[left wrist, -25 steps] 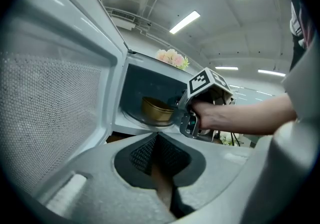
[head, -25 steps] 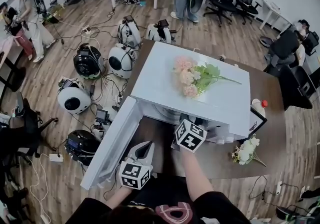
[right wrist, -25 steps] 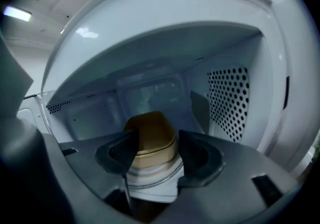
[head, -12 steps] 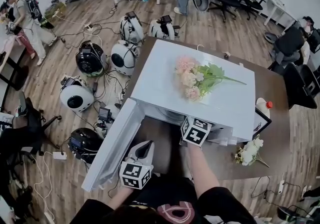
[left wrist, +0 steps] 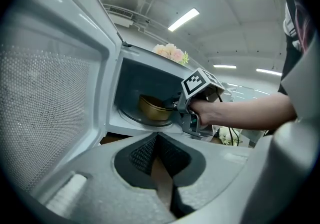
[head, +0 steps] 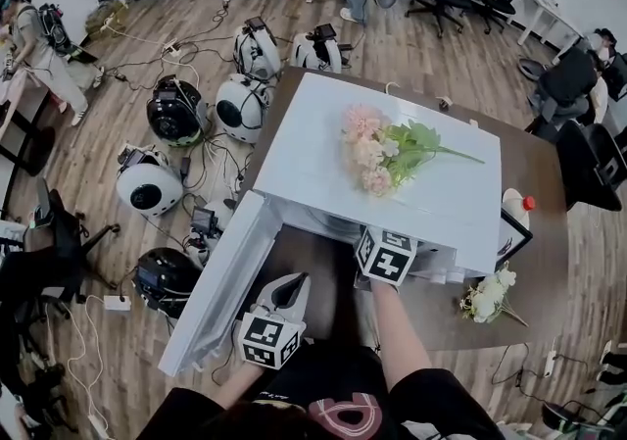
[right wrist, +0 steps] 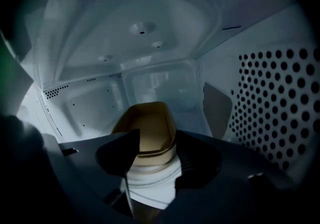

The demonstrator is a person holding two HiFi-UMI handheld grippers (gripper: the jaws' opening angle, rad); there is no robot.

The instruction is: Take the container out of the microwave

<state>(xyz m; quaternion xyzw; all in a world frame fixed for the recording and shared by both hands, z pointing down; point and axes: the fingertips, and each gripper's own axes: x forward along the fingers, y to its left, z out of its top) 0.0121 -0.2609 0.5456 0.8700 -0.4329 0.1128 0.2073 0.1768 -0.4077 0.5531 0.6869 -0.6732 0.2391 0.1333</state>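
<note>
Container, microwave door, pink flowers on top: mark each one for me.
container [left wrist: 151, 112]: left gripper view, its gold side wall.
microwave door [head: 217, 291]: head view, middle of the open white panel.
pink flowers [head: 364, 149]: head view, the blossoms lying on the microwave's top.

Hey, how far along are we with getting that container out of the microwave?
Done: the door stands open and the right gripper is inside the microwave. In hand: its jaws have just been closing, the container between them, not visibly clamped yet. Left: grip it, lift it off the turntable and bring it out. The left gripper is outside, shut and empty.
</note>
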